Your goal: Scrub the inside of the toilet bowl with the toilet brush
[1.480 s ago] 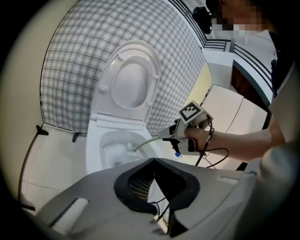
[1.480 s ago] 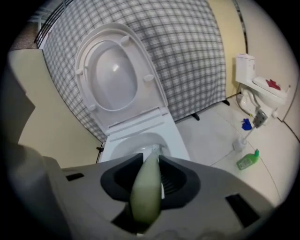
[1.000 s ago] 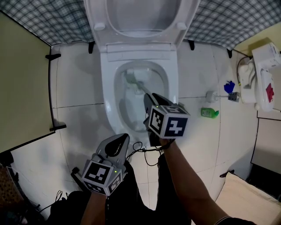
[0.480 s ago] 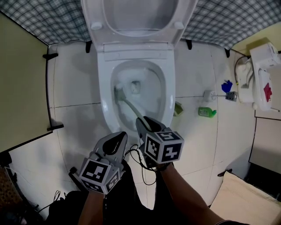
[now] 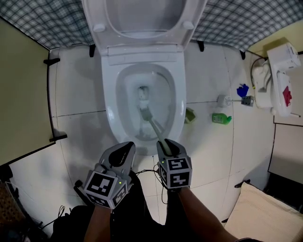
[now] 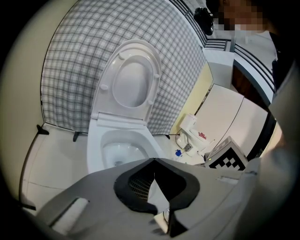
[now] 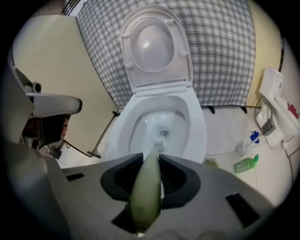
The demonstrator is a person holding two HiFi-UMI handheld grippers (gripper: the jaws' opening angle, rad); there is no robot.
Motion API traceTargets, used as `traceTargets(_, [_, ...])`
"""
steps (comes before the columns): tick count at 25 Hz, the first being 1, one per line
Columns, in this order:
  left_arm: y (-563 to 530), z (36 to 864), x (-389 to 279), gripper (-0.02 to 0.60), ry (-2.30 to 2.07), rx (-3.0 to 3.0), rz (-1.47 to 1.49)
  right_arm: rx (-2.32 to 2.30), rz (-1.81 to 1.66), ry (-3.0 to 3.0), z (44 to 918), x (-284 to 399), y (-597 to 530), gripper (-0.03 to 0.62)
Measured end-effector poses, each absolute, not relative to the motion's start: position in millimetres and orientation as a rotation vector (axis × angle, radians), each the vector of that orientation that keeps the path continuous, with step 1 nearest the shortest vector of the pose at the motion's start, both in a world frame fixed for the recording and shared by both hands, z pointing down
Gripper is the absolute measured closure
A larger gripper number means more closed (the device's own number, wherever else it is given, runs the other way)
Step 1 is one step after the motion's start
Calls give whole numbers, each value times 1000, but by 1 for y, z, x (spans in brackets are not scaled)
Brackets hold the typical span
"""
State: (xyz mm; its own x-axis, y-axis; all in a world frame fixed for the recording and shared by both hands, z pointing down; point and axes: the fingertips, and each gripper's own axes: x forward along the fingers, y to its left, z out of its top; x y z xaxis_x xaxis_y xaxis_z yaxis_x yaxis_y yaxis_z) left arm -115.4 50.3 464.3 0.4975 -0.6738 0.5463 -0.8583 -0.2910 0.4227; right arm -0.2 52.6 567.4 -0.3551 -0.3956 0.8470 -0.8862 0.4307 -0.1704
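White glazed floor tiles with thin dark joints cover the cubicle floor, and a grey-and-white checked sheet lines the back wall. A pale yellow flat partition panel closes the left side. The white ceramic toilet bowl stands against the back wall with its white oval seat and lid raised upright. The toilet brush with the pale green plastic handle has its head low inside the bowl, near the middle and just in front of the drain opening. Its handle slopes back over the front rim. The right gripper is clamped on that handle, which the right gripper view shows running between both pads towards the bowl. The left gripper hangs just beside it, short of the front rim, with its jaw tips closed together on nothing. Bare tile lies open between the bowl and the partition. To the right, a small green object sits just beside the bowl's outer wall. A green plastic bottle lies further out and a blue item beyond it, near a white wall-side unit. A thin black cable trails on the floor under the grippers. A beige cushion occupies the near right corner.
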Motion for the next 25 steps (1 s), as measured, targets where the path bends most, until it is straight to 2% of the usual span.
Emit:
traceTargets(7, [54,465,-121,581,-1258,2055,352,1053,437,-1947,544,29,21,468])
traceTargets(10, [57,466,-121,581,-1260,2049,350,1023,390,-1945,542,31,20,468])
traceTargets(16, [57,467,-123,581,-1266,2043,348,945,514,-1942,554,14,62,468])
traceTargets(25, [55,464,-139,581,-1306,2031,351,983,854,-2062,532,-57,79,468])
